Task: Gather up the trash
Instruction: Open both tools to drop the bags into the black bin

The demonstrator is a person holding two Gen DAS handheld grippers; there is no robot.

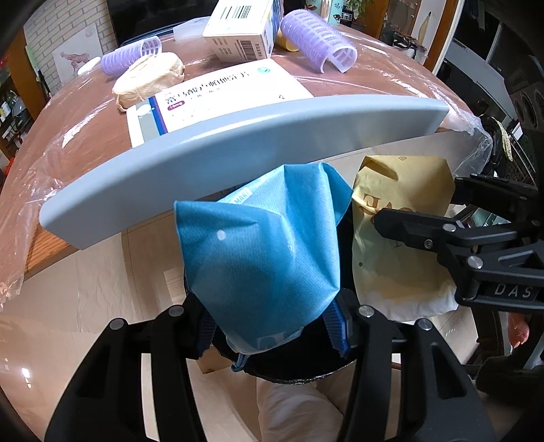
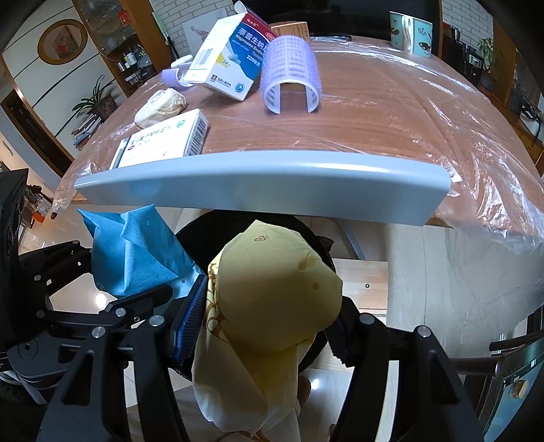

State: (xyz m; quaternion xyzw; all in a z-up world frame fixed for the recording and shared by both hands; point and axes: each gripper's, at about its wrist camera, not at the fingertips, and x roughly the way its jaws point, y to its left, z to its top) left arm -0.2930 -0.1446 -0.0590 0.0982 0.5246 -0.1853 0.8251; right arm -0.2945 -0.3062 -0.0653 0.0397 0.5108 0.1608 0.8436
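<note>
Tools pinched light, crumpled trash below the desk (image 2: 391,112) edge: the left tool (image 1: 272,326) clamped a soft blue wrapper (image 1: 258,248), the right tool (image 2: 265,323) a yellow paper wrapper (image 2: 272,292), both over a dark bin (image 2: 200,238).

Black bin (image 2: 306,231) mostly behind wrappers

From my remote seat I saw a round wooden table (image 2: 374,112) wrapped in clear plastic sheeting (image 2: 482,190), with a pale blue-grey chair back (image 2: 265,183) pushed against its near edge. The floor (image 1: 85,272) was glossy cream tile that caught spots of light. White brick wall (image 1: 51,30) stood behind, beside dark wooden shelving (image 2: 119,51) and a potted plant (image 2: 98,98). A round framed picture (image 2: 61,40) hung on a pale wall.
</note>
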